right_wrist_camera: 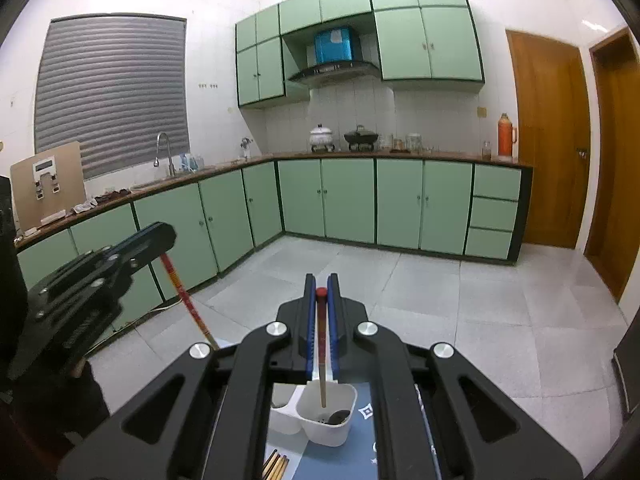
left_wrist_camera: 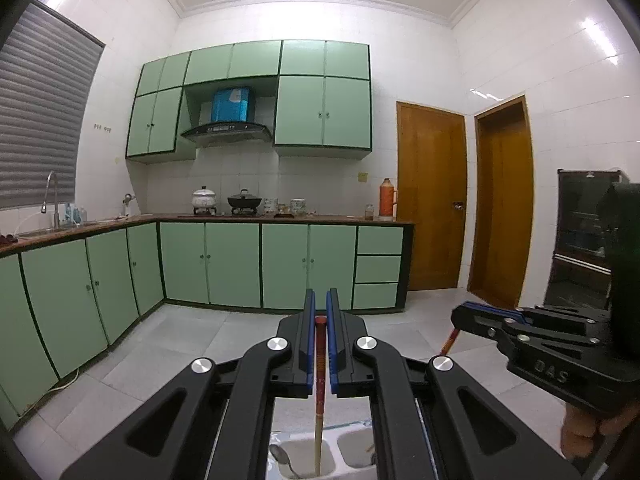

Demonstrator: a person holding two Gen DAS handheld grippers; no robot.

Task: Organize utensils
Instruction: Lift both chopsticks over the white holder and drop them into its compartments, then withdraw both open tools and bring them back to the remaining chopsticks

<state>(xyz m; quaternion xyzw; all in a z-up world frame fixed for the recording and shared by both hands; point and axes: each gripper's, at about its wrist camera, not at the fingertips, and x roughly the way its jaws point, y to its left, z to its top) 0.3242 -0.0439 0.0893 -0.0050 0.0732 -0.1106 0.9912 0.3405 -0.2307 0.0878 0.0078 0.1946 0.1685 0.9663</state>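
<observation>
Now each hand-held gripper (left_wrist_camera: 321,300) (right_wrist_camera: 321,286) clamps one chopstick (left_wrist_camera: 320,364) (right_wrist_camera: 321,344) upright.

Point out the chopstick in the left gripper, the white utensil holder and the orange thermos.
chopstick (left_wrist_camera: 321,344), left wrist view, red upper shaft between the pads
white utensil holder (right_wrist_camera: 328,434), right wrist view, front wall
orange thermos (right_wrist_camera: 505,136), right wrist view, body

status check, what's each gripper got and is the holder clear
Left gripper shut on a chopstick. Right gripper shut on another chopstick. Both hang over the white holder. Nothing blocking.
</observation>
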